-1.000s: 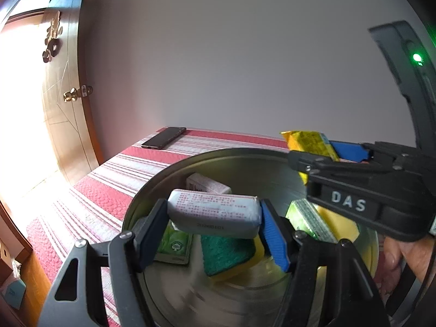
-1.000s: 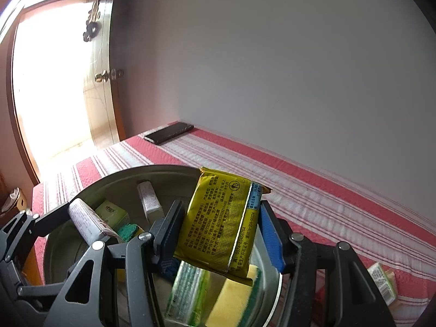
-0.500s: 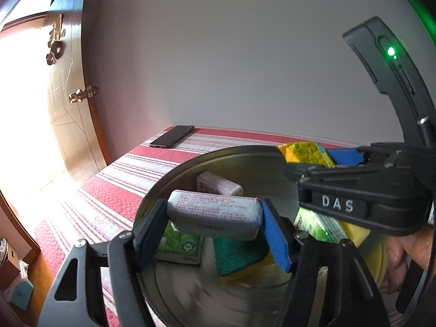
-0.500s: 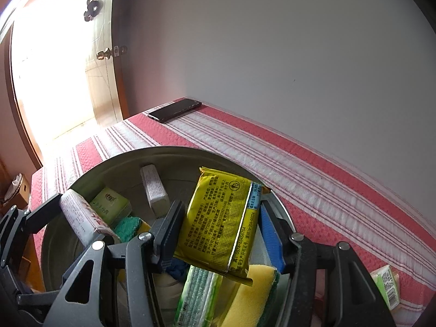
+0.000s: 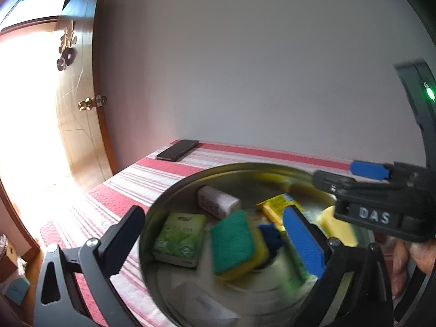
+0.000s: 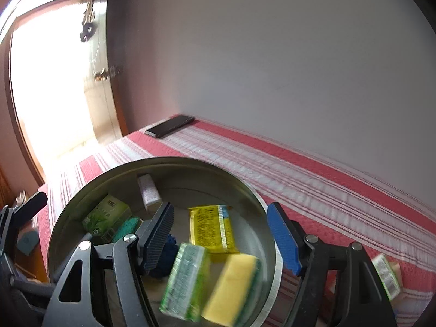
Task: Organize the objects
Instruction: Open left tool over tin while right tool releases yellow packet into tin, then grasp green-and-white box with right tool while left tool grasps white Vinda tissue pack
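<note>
While both grippers, left gripper [image 5: 212,231] and right gripper [image 6: 220,237], gape empty over metal bowl [image 6: 272,269], "DAS" legible on right gripper.

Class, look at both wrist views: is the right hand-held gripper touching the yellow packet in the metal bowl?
Apart. The right wrist view shows the right hand-held gripper open, with the yellow packet lying free in the metal bowl between its spread fingers.

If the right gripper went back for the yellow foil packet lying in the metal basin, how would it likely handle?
The yellow foil packet lies flat on the floor of the round metal basin, so the fingers would probably have to catch an edge. Its glossy wrapper suggests it may slip. It looks thin and soft, likely light and prone to crumpling.
</note>
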`<state>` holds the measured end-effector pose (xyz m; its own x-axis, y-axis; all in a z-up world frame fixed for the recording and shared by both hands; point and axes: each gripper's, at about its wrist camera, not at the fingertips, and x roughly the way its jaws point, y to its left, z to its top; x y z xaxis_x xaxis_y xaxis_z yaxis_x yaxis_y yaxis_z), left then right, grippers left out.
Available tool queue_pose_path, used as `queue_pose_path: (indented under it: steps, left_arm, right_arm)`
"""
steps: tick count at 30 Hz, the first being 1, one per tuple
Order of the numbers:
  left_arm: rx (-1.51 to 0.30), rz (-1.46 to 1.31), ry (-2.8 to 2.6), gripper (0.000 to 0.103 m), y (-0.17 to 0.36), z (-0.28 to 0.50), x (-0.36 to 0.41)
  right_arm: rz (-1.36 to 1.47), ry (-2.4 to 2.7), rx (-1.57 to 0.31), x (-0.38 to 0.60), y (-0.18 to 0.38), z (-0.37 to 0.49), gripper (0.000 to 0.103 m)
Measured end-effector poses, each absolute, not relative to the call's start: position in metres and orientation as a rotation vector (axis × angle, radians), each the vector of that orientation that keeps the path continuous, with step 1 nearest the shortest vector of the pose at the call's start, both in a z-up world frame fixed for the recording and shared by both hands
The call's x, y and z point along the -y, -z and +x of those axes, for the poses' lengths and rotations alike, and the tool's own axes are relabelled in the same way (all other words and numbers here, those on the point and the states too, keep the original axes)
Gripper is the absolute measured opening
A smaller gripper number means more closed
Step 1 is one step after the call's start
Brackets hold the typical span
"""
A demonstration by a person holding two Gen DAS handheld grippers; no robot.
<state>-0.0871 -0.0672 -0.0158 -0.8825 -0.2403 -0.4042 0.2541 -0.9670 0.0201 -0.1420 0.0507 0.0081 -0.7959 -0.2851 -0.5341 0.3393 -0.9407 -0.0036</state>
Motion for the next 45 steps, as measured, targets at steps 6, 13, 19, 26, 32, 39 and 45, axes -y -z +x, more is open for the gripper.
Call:
queue_pose_path:
  steps: [6,13,19,26,32,39,45]
  left_arm:
    - [0.028,0.578,2.925,0.103,0.009,-0.086,0.022]
    - [0.075,0.642,3.024,0.103,0.007,-0.100,-0.030]
    - [0.135,0.693,3.052,0.103,0.013,-0.110,-0.059]
    - [0.168,0.743,3.055,0.103,0.019,-0.118,-0.073]
    - [0.194,0.795,3.071,0.103,0.025,-0.121,-0.088]
    - [0.235,0.824,3.109,0.103,0.028,-0.119,-0.109]
    - [0.305,0.879,3.179,0.103,0.035,-0.117,-0.134]
  right_arm:
    - [0.760,2.825,-0.183,-0.112,-0.001,-0.118,0.073]
    - [0.918,2.943,-0.263,-0.185,0.018,-0.124,0.073]
    - [1.038,2.897,-0.285,-0.202,0.032,-0.139,0.073]
    - [1.121,2.843,-0.239,-0.206,0.043,-0.151,0.045]
    - [1.014,2.870,-0.111,-0.222,0.035,-0.137,0.028]
    - [0.814,2.951,0.044,-0.252,0.014,-0.109,0.027]
    - [0.773,3.025,0.142,-0.280,0.014,-0.088,0.027]
